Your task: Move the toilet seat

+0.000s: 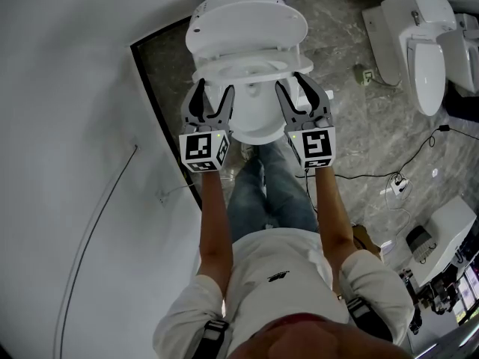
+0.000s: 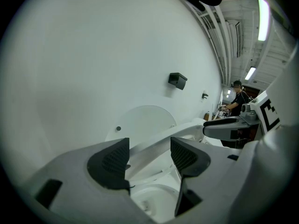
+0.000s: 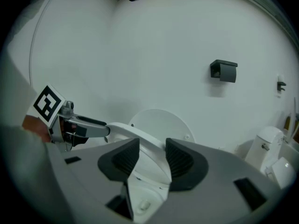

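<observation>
Toilet seat (image 1: 213, 69) sits half raised, the left tool (image 1: 215, 88) and right tool (image 1: 293, 83) each clamped on its near rim.

Premises: an indoor test or demonstration workspace for sanitary ware, not a home bathroom. A white ceramic toilet (image 1: 247, 21) stands against a bare curved white wall panel (image 1: 75, 88), with further white toilets (image 1: 419, 43) unplumbed on the grey marbled floor (image 1: 352, 118). Loose black cables (image 1: 374, 176) and a white power strip (image 1: 399, 185) noted. Ceiling strip lights (image 2: 263, 13); a person at a workbench (image 2: 238, 99) beyond.
</observation>
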Action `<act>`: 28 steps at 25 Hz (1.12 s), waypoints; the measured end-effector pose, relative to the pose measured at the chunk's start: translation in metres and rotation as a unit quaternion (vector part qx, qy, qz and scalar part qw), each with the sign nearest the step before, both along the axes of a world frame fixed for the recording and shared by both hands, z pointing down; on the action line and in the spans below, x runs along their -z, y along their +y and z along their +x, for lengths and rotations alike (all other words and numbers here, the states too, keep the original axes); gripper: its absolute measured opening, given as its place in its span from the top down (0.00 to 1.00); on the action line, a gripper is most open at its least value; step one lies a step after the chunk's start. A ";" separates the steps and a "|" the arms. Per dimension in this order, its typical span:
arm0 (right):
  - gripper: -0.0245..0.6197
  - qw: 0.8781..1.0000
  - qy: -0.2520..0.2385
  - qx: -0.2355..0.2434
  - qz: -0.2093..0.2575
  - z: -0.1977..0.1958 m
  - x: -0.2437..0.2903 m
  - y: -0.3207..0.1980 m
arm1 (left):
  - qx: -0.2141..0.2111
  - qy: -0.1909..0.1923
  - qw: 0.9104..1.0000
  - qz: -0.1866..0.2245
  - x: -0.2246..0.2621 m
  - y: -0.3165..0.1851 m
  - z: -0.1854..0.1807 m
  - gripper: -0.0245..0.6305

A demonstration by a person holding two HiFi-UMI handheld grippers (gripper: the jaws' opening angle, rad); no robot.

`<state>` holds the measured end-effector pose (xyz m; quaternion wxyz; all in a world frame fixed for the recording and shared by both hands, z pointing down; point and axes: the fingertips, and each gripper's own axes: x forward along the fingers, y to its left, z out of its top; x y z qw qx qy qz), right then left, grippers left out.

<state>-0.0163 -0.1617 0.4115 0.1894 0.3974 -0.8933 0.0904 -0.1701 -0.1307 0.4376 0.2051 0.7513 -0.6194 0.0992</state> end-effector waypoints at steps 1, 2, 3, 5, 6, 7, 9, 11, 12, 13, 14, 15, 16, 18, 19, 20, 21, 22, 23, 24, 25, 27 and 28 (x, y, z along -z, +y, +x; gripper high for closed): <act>0.67 1.000 -0.001 0.001 0.001 0.000 0.001 -0.003 | 0.001 0.000 1.000 0.001 0.000 -0.003 0.000 0.51; 0.67 1.000 -0.003 0.001 0.001 -0.001 0.002 -0.005 | 0.002 0.000 1.000 0.001 0.000 -0.005 0.000 0.51; 0.67 1.000 -0.004 0.002 0.002 -0.001 0.003 -0.007 | 0.003 -0.001 1.000 0.001 0.001 -0.007 0.000 0.51; 0.67 1.000 -0.005 0.004 0.003 -0.001 0.004 -0.010 | 0.005 -0.002 1.000 0.002 0.001 -0.010 0.001 0.51; 0.67 1.000 -0.005 0.004 0.004 -0.001 0.004 -0.012 | 0.006 -0.002 1.000 0.003 0.002 -0.011 0.001 0.51; 0.67 1.000 -0.005 0.004 0.004 -0.001 0.004 -0.013 | 0.007 -0.001 1.000 0.004 0.002 -0.012 0.000 0.51; 0.67 1.000 -0.005 0.005 0.006 -0.002 0.005 -0.015 | 0.009 -0.001 1.000 0.005 0.002 -0.015 -0.001 0.51; 0.67 1.000 -0.005 0.006 0.007 -0.004 0.005 -0.018 | 0.011 -0.002 1.000 0.007 0.003 -0.017 -0.002 0.51; 0.67 1.000 -0.005 0.007 0.007 -0.004 0.006 -0.019 | 0.011 -0.003 1.000 0.007 0.003 -0.018 -0.003 0.51; 0.67 1.000 -0.005 0.007 0.008 -0.004 0.006 -0.020 | 0.012 -0.003 1.000 0.008 0.003 -0.019 -0.003 0.51; 0.67 1.000 -0.005 0.008 0.008 -0.005 0.006 -0.021 | 0.013 -0.003 1.000 0.008 0.003 -0.020 -0.004 0.51; 0.67 1.000 -0.006 0.008 0.008 -0.005 0.006 -0.023 | 0.014 -0.004 1.000 0.009 0.003 -0.022 -0.004 0.51; 0.67 1.000 -0.006 0.008 0.009 -0.006 0.006 -0.025 | 0.015 -0.004 1.000 0.009 0.003 -0.024 -0.005 0.51; 0.67 1.000 -0.006 0.009 0.010 -0.007 0.007 -0.028 | 0.017 -0.005 1.000 0.011 0.004 -0.026 -0.006 0.51; 0.67 1.000 -0.006 0.009 0.010 -0.007 0.007 -0.029 | 0.018 -0.006 1.000 0.012 0.004 -0.027 -0.006 0.51; 0.67 1.000 -0.006 0.010 0.011 -0.008 0.007 -0.030 | 0.019 -0.007 1.000 0.012 0.004 -0.029 -0.007 0.51; 0.67 1.000 -0.006 0.010 0.012 -0.008 0.007 -0.031 | 0.019 -0.007 1.000 0.013 0.004 -0.030 -0.007 0.51; 0.67 1.000 -0.005 0.010 0.013 -0.009 0.007 -0.032 | 0.020 -0.007 1.000 0.014 0.004 -0.031 -0.007 0.51; 0.67 1.000 -0.005 0.011 0.013 -0.009 0.007 -0.033 | 0.021 -0.007 1.000 0.014 0.004 -0.032 -0.007 0.51; 0.67 1.000 -0.005 0.011 0.014 -0.009 0.007 -0.035 | 0.022 -0.007 1.000 0.015 0.004 -0.033 -0.008 0.51; 0.67 1.000 -0.005 0.010 0.015 -0.010 0.007 -0.036 | 0.024 -0.006 1.000 0.015 0.004 -0.035 -0.008 0.51; 0.67 1.000 -0.005 0.010 0.016 -0.011 0.006 -0.039 | 0.029 -0.003 0.999 0.017 0.004 -0.037 -0.010 0.51; 0.67 1.000 -0.005 0.010 0.017 -0.012 0.006 -0.040 | 0.031 -0.002 0.999 0.018 0.004 -0.039 -0.011 0.51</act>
